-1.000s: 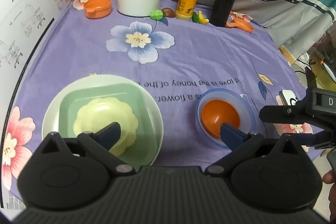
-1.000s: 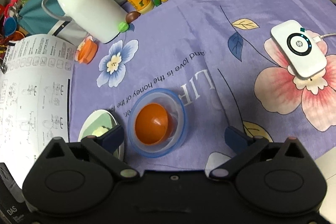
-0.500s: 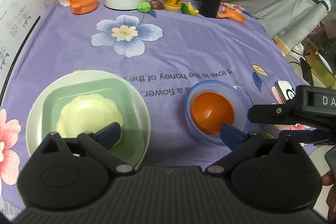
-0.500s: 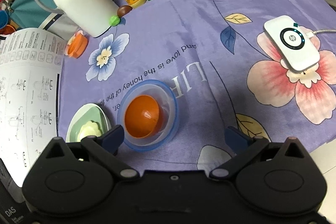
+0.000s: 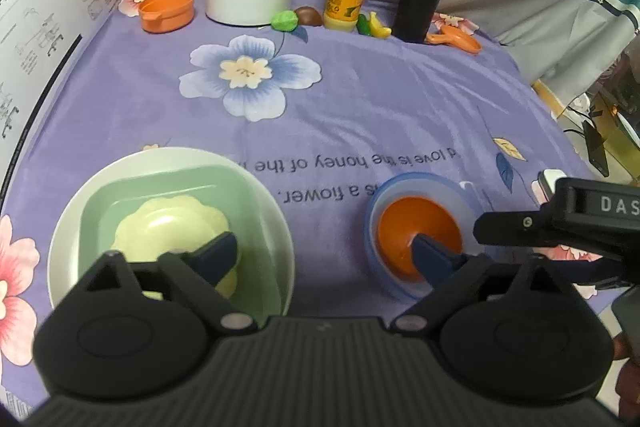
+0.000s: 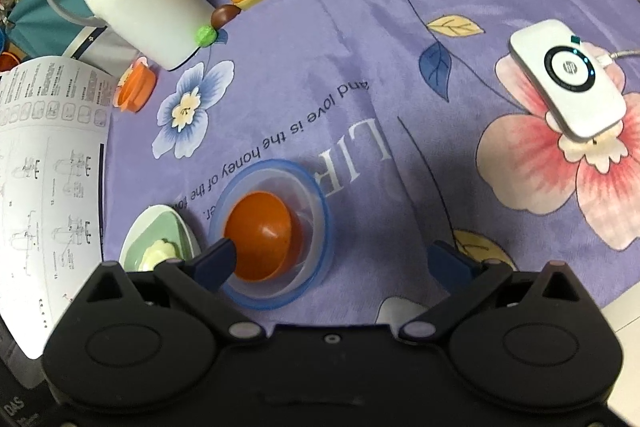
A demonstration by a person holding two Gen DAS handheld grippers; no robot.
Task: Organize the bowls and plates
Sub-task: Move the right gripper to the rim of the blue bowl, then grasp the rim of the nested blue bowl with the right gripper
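on the purple floral cloth (image 5: 360,99), both released tongs, left gripper (image 5: 324,255) and right gripper (image 6: 334,261), should straddle the orange bowl (image 6: 262,241) just ahead before lifting.

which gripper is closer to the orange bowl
Right. The right gripper has one finger at the orange bowl; the left gripper sits between it and the green plate.
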